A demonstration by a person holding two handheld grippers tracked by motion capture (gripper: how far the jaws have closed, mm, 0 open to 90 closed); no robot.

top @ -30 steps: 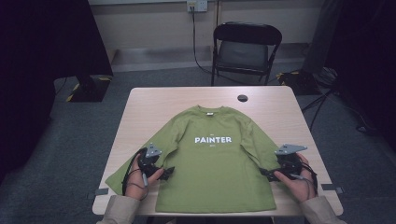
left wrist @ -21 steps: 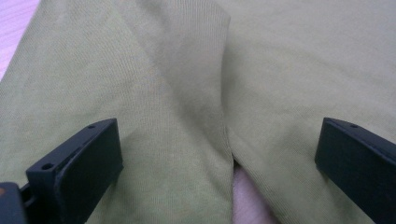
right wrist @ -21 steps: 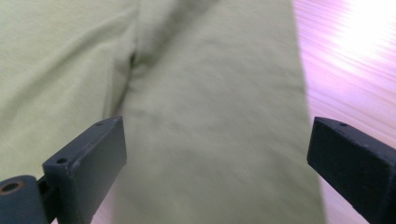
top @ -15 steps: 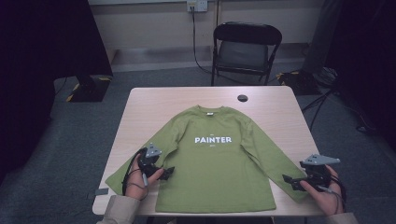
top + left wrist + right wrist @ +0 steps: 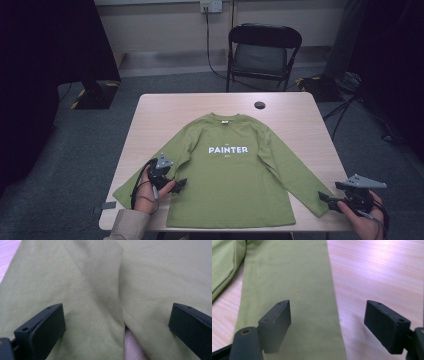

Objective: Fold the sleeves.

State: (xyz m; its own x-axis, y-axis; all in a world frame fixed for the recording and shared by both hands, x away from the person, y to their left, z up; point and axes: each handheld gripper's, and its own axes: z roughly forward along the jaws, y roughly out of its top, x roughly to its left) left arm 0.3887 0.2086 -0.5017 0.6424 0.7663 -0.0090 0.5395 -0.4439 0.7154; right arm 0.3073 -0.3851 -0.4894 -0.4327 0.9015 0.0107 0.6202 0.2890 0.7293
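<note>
A green long-sleeved shirt point(image 5: 230, 170) printed PAINTER lies flat, front up, on the wooden table point(image 5: 165, 110). My left gripper point(image 5: 176, 184) rests over the spot where the left sleeve point(image 5: 75, 290) meets the body, jaws wide open above the fabric point(image 5: 117, 325). My right gripper point(image 5: 325, 197) sits at the cuff end of the right sleeve point(image 5: 295, 180), near the table's front right corner. Its jaws have just been closing but stand open point(image 5: 328, 320). The sleeve point(image 5: 292, 290) lies under one jaw, its edge runs between the two, and bare wood lies under the other.
A small black round object point(image 5: 259, 105) sits on the table beyond the collar. A dark folding chair point(image 5: 262, 50) stands behind the table's far edge. Bare wood point(image 5: 374, 272) runs along the right of the sleeve.
My right gripper has slid outward along the right sleeve toward the front right corner and reached the cuff. The left gripper and the shirt have stayed put.
</note>
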